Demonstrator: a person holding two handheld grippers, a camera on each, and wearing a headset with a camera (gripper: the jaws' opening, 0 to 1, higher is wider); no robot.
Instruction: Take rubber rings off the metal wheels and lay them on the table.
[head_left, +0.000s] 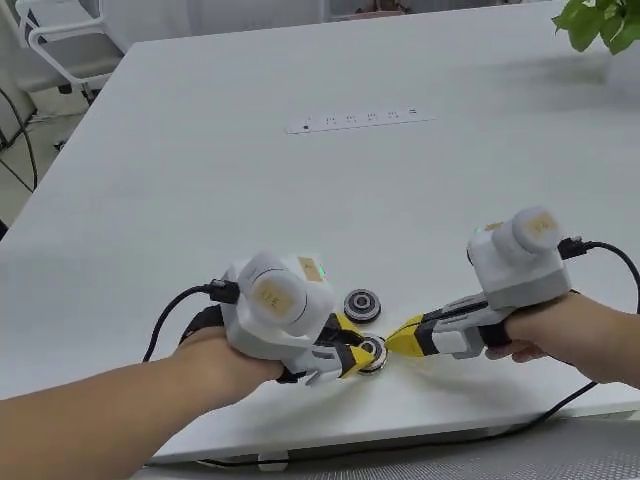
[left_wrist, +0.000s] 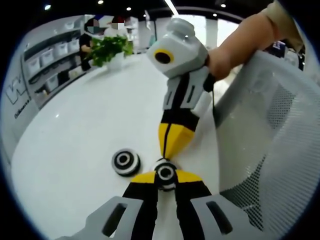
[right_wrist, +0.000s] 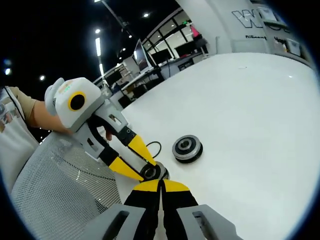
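Observation:
My left gripper (head_left: 362, 359) is shut on a small metal wheel (head_left: 375, 351) with a dark rubber ring, held just above the white table (head_left: 300, 200) near its front edge. In the left gripper view the wheel (left_wrist: 165, 172) sits between my yellow fingertips (left_wrist: 144, 177). My right gripper (head_left: 395, 342) comes in from the right with its jaws together, its tip touching the held wheel's rim (right_wrist: 151, 172). I cannot tell whether it pinches the ring. A second wheel (head_left: 362, 304) with its black ring lies flat on the table just behind; it also shows as a wheel (left_wrist: 125, 162) and a wheel (right_wrist: 187, 148).
A flush socket strip (head_left: 360, 120) lies mid-table. A plant (head_left: 600, 22) stands at the far right corner and a white chair (head_left: 60, 45) at the far left. Cables (head_left: 170, 315) trail from both grippers over the front edge. A mesh chair back (left_wrist: 272, 150) is close behind.

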